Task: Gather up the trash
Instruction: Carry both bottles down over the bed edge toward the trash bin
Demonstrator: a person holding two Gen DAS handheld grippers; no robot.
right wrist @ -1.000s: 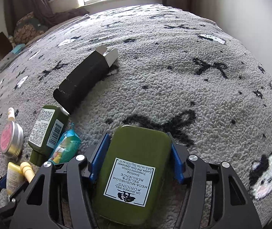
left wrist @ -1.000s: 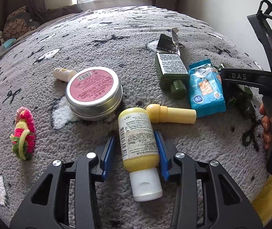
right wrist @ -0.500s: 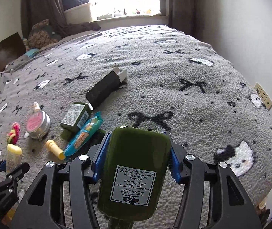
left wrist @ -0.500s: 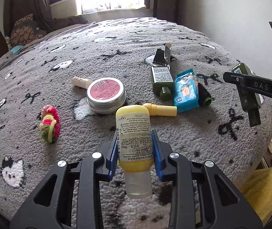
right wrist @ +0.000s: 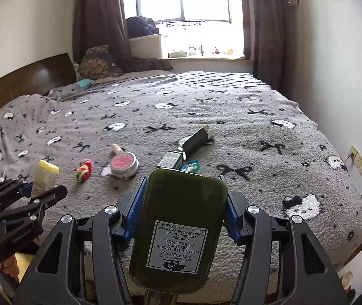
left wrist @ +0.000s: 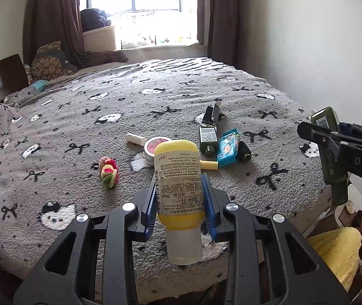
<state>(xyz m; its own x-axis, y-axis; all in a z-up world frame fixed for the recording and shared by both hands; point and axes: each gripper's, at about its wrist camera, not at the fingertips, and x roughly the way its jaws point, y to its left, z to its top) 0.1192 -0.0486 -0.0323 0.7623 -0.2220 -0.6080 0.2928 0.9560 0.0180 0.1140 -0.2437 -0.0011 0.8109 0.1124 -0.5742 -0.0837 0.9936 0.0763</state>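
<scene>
We hold the yellow lotion bottle (left wrist: pixel 178 183) clamped between the blue pads of our left gripper (left wrist: pixel 179 203), cap end toward us, lifted clear of the grey blanket (left wrist: pixel 53 178). Our right gripper (right wrist: pixel 182 208) grips the dark green bottle (right wrist: pixel 178 228) (label upside down to us). Ahead of both, on the blanket, lie a pink-lidded tin (left wrist: pixel 153 147), a blue packet (left wrist: pixel 228 147) and a black carton (right wrist: pixel 196 139).

tin (left wrist: pixel 155 148) on blanket (left wrist: pixel 231 96), hair tie (left wrist: pixel 109 169) left, packet (left wrist: pixel 228 146) right
</scene>
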